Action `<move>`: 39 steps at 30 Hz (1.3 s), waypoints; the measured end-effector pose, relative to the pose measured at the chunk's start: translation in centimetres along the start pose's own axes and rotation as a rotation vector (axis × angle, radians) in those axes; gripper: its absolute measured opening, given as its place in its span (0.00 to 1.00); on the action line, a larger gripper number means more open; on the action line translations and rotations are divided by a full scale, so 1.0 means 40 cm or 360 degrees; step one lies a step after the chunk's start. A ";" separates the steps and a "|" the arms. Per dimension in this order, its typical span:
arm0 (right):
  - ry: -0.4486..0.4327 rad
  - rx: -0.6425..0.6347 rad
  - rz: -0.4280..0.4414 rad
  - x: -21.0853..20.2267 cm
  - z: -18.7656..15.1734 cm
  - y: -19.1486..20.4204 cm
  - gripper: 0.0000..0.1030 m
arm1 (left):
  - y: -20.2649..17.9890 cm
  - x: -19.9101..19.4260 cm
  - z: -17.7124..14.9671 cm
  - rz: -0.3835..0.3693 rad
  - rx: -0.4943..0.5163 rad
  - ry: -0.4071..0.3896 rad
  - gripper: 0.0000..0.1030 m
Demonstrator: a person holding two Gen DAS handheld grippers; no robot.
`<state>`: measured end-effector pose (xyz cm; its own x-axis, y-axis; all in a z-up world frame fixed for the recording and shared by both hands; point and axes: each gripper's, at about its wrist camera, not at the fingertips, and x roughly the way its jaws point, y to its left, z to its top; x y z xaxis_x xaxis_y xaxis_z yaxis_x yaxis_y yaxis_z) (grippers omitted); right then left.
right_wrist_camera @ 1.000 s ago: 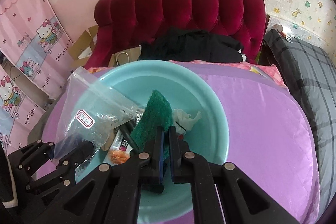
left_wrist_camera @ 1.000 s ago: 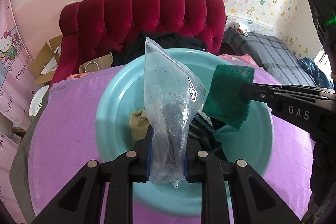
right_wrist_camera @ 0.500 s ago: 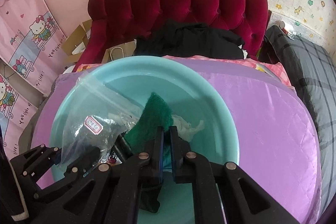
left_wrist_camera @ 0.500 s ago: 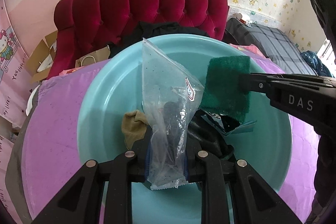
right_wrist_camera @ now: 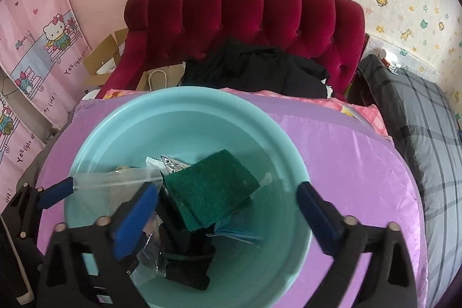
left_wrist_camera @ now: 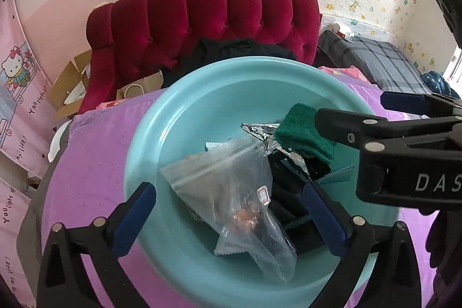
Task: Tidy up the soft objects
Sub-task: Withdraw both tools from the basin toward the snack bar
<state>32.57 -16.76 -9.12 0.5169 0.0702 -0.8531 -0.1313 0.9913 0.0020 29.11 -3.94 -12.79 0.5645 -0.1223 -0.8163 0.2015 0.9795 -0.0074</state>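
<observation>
Both tools hang over a round, pale turquoise plastic basin (left_wrist_camera: 184,111) that stands on a shiny purple cloth (right_wrist_camera: 346,163). The left gripper (left_wrist_camera: 231,210) has just been opening, and its blue-padded jaws are spread wide, pinching nothing. Between them, but free of both pads, lies a clear plastic zip bag with a small red-and-white label (left_wrist_camera: 231,192); it rests inside the basin on the heap of other things, its sealed end toward the far side.

The right gripper (right_wrist_camera: 228,207) has likewise just been opening and its jaws stand wide apart, empty. Just beyond and between its tips, a flat dark green scouring pad (right_wrist_camera: 210,186) lies loose on the pile, tilted, atop black fabric (right_wrist_camera: 187,259) and a light blue cloth (right_wrist_camera: 234,233). A crumpled silver foil wrapper (left_wrist_camera: 268,137) sits between the bag and the pad, touching both.

In the left wrist view the right gripper reaches in from the right, its near finger just beside the pad. Beyond the basin stands a tufted crimson velvet headboard (right_wrist_camera: 245,16).
</observation>
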 end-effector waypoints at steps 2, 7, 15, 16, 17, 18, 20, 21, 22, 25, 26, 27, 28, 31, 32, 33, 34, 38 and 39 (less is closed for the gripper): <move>-0.0007 0.0018 0.0000 -0.012 -0.009 -0.005 1.00 | 0.001 -0.011 -0.005 -0.0009 -0.0005 0.0002 1.00; 0.0012 0.0035 0.0030 -0.044 -0.042 -0.012 1.00 | -0.006 -0.063 -0.035 -0.0017 -0.0003 -0.0007 1.00; 0.0014 0.0000 0.0042 -0.135 -0.107 -0.011 1.00 | -0.030 -0.153 -0.084 -0.0015 0.0025 -0.0038 1.00; 0.0012 -0.0001 0.0051 -0.148 -0.115 -0.013 1.00 | -0.032 -0.161 -0.089 -0.0021 0.0027 -0.0035 1.00; 0.0015 0.0001 0.0064 -0.165 -0.126 -0.015 1.00 | -0.034 -0.171 -0.095 -0.0022 0.0026 -0.0031 1.00; 0.0020 0.0004 0.0067 -0.175 -0.133 -0.014 1.00 | -0.036 -0.184 -0.103 -0.0019 0.0025 -0.0036 1.00; 0.0026 0.0005 0.0066 -0.200 -0.151 -0.017 1.00 | -0.039 -0.206 -0.116 -0.0017 0.0023 -0.0052 1.00; 0.0023 0.0003 0.0067 -0.212 -0.158 -0.018 1.00 | -0.042 -0.221 -0.123 -0.0019 0.0020 -0.0063 1.00; 0.0018 -0.0001 0.0066 -0.225 -0.168 -0.018 1.00 | -0.045 -0.235 -0.129 -0.0016 0.0016 -0.0073 1.00; 0.0013 -0.0015 0.0062 -0.259 -0.194 -0.020 1.00 | -0.052 -0.263 -0.145 -0.0015 0.0006 -0.0086 1.00; 0.0012 -0.0015 0.0071 -0.271 -0.204 -0.021 1.00 | -0.054 -0.273 -0.152 -0.0019 0.0004 -0.0086 1.00; 0.0011 -0.0018 0.0071 -0.284 -0.217 -0.021 1.00 | -0.058 -0.284 -0.162 -0.0020 0.0004 -0.0087 1.00; 0.0011 -0.0022 0.0071 -0.291 -0.222 -0.020 1.00 | -0.058 -0.291 -0.169 -0.0019 0.0005 -0.0089 1.00; 0.0005 -0.0025 0.0077 -0.320 -0.253 -0.023 1.00 | -0.067 -0.314 -0.201 -0.0020 0.0017 -0.0085 1.00; 0.0004 -0.0029 0.0075 -0.333 -0.269 -0.024 1.00 | -0.070 -0.322 -0.212 -0.0019 0.0019 -0.0082 1.00; 0.0002 -0.0027 0.0068 -0.342 -0.282 -0.024 1.00 | -0.072 -0.329 -0.225 -0.0020 0.0018 -0.0081 1.00; 0.0000 -0.0025 0.0062 -0.351 -0.294 -0.026 1.00 | -0.074 -0.336 -0.238 -0.0025 0.0015 -0.0080 1.00; -0.0004 -0.0025 0.0063 -0.381 -0.340 -0.030 1.00 | -0.082 -0.354 -0.280 -0.0034 0.0021 -0.0068 1.00; -0.0003 -0.0022 0.0063 -0.387 -0.350 -0.028 1.00 | -0.085 -0.359 -0.295 -0.0038 0.0022 -0.0062 1.00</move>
<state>12.88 -20.52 -3.20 0.5130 0.1094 -0.8514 -0.1635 0.9861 0.0283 10.89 -3.62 -7.87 0.5903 -0.1520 -0.7927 0.2263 0.9739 -0.0182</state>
